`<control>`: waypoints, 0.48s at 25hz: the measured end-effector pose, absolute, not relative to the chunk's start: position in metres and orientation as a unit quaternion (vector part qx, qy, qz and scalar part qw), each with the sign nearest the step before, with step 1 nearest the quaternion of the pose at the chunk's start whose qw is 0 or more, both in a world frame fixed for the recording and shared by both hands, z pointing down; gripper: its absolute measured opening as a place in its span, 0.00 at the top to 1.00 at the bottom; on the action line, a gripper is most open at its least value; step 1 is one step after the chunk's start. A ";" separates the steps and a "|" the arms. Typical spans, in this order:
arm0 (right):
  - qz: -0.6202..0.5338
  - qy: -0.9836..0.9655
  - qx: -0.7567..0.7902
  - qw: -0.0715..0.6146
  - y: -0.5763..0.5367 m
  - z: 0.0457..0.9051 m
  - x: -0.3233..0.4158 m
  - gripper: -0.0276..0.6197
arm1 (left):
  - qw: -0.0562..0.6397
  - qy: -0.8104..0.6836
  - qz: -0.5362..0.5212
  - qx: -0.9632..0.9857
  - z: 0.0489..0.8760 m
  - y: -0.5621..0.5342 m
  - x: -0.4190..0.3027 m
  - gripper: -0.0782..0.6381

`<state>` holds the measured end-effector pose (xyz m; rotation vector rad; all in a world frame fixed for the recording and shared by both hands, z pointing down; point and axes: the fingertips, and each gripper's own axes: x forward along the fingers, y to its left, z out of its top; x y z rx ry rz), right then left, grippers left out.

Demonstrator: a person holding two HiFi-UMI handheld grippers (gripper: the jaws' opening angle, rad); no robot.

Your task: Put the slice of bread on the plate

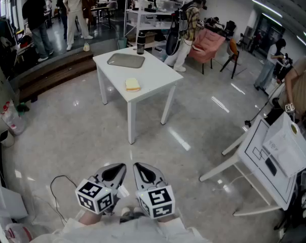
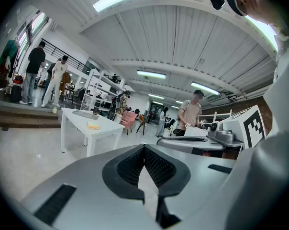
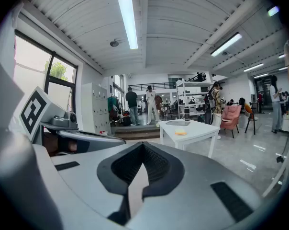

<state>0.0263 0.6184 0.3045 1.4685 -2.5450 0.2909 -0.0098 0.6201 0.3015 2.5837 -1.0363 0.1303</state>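
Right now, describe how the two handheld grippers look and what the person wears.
The left gripper and right gripper match: smooth grey shells tapering to a point, with black ribbed pads lining the inner faces. Each carries a white cube printed with black square markers. The clothing seen below them is light-coloured cloth.

Grey left gripper (image 1: 114, 172) and right gripper (image 1: 147, 174) carry white cubes (image 1: 94, 195) (black square markers) and black textured pads (image 2: 130, 169)
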 end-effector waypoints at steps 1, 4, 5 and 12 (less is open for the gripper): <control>0.099 -0.858 0.495 0.094 0.618 0.305 0.026 0.95 | 0.179 -0.366 0.044 0.912 0.301 0.620 -0.010 0.88; 0.098 -0.858 0.496 0.095 0.617 0.306 0.024 0.95 | 0.185 -0.367 0.040 0.911 0.300 0.619 -0.011 0.88; 0.096 -0.857 0.497 0.095 0.616 0.306 0.024 0.95 | 0.185 -0.368 0.039 0.910 0.300 0.618 -0.012 0.88; 0.095 -0.858 0.497 0.094 0.613 0.303 0.025 0.95 | 0.185 -0.367 0.039 0.911 0.300 0.617 -0.010 0.88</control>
